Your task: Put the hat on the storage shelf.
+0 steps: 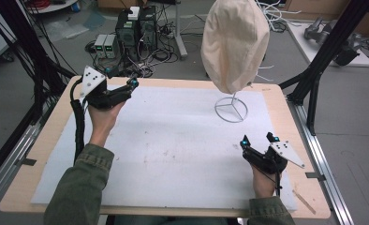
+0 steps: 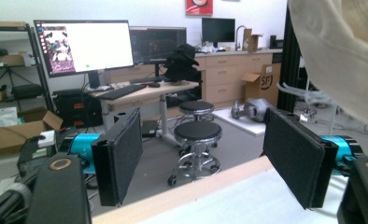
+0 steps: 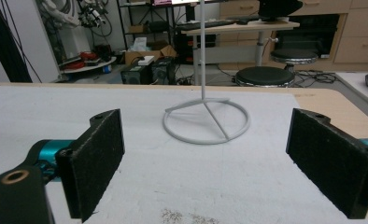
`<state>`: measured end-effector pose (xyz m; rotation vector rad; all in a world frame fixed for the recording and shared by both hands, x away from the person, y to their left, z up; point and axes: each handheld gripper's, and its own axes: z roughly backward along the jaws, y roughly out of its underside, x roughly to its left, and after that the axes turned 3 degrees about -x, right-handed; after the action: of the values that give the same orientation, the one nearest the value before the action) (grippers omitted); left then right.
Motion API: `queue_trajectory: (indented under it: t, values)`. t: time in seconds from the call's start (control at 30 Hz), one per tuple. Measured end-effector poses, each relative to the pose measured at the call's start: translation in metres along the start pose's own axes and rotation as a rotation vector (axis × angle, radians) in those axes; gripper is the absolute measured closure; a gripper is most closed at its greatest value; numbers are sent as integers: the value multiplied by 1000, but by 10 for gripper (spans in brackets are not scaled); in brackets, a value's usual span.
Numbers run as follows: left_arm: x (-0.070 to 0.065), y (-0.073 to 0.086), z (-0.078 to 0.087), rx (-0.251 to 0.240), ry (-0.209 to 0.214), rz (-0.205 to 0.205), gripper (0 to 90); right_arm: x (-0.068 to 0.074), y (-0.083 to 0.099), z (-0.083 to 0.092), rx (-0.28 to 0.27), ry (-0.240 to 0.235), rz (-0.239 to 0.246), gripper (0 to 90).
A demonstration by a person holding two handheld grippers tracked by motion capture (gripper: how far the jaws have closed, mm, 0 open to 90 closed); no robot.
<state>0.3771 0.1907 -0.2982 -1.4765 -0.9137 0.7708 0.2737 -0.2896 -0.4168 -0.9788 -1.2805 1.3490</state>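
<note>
Both forearms in olive sleeves are coming in from the near edge of the bench (image 1: 285,112), each hand carrying tongs. Left tongs (image 1: 126,85) are hovering at the far left corner of the white mat (image 1: 173,145), spread wide with nothing between the pads. Right tongs (image 1: 259,139) are sitting low at the near right, likewise spread and empty. Between and beyond them, a cream cloth hat (image 1: 235,42) is hanging on a white wire stand (image 1: 231,108), well apart from both.
</note>
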Motion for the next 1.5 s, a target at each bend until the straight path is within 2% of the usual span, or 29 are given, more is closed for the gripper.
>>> queue_trajectory:
  t: [0.27,0.7,0.87,1.0,1.13,1.33,1.5]
  values:
    - [4,26,33,20,-25,11,270,0,0,0,3,-1,-7,106]
    - [17,62,79,55,-101,34,243,2,0,-2,7,-5,-9,106]
    - [20,76,91,86,-138,40,238,2,0,-2,8,-5,-8,106]
    - [21,85,99,84,-172,51,235,2,1,-3,10,-7,-8,106]
    - [22,95,107,103,-194,57,232,2,0,-2,10,4,-5,106]
    - [23,105,125,108,-268,58,231,2,1,-1,13,32,8,106]
    - [26,110,141,111,-350,60,231,2,0,1,10,48,5,106]
